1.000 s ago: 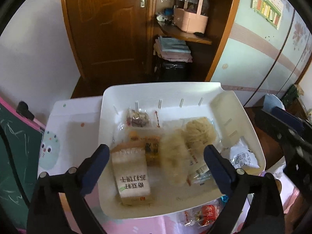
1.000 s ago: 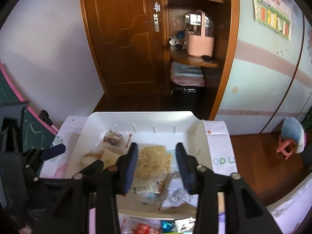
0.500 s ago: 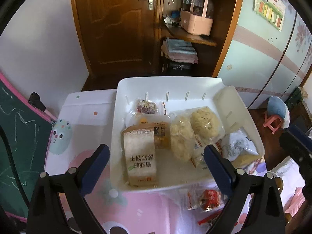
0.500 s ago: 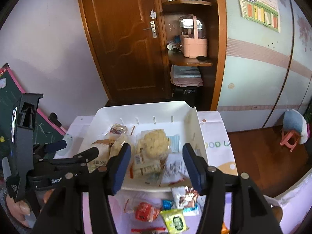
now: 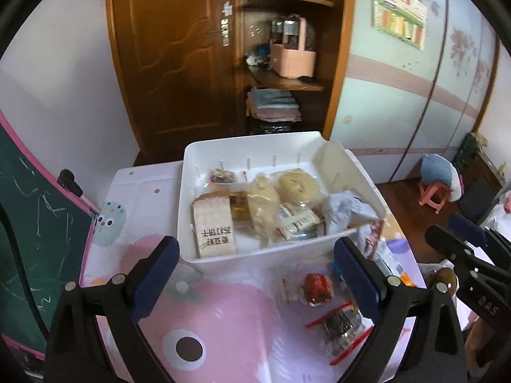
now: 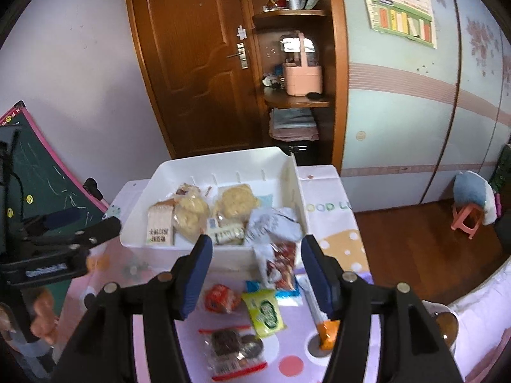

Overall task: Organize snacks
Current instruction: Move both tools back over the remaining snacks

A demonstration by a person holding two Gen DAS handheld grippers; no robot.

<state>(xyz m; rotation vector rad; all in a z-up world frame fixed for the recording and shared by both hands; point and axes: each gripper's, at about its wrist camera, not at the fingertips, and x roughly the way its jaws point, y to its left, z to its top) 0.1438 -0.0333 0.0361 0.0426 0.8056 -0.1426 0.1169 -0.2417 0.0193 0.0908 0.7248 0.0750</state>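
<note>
A white bin (image 5: 255, 257) (image 6: 166, 172) on the table holds several snacks: a beige cracker pack (image 5: 214, 225) (image 6: 159, 223), two pale puffed snack bags (image 5: 295, 185) (image 6: 236, 202) and a silver-white bag (image 5: 346, 212) (image 6: 274, 223). Loose snacks lie in front of it: a red pack (image 5: 316, 287) (image 6: 222, 298), a green pack (image 6: 263, 311), a dark clear-wrapped pack (image 5: 340, 327) (image 6: 231, 343) and a red-brown packet (image 6: 281, 265) leaning on the bin. My left gripper (image 5: 255, 282) is open and empty before the bin. My right gripper (image 6: 257, 274) is open and empty above the loose snacks.
The table has a pink and lilac cartoon cloth (image 5: 223, 335) (image 6: 338, 239). A green chalkboard (image 5: 28, 223) stands at the left. Behind are a wooden door (image 6: 191, 63), a corner shelf with a pink basket (image 5: 292, 60), and a small pink stool (image 6: 469, 214) on the floor.
Both grippers have pulled back from the bin, so it looks smaller and the loose snacks in front of it have come into view. The right gripper has opened wider.
</note>
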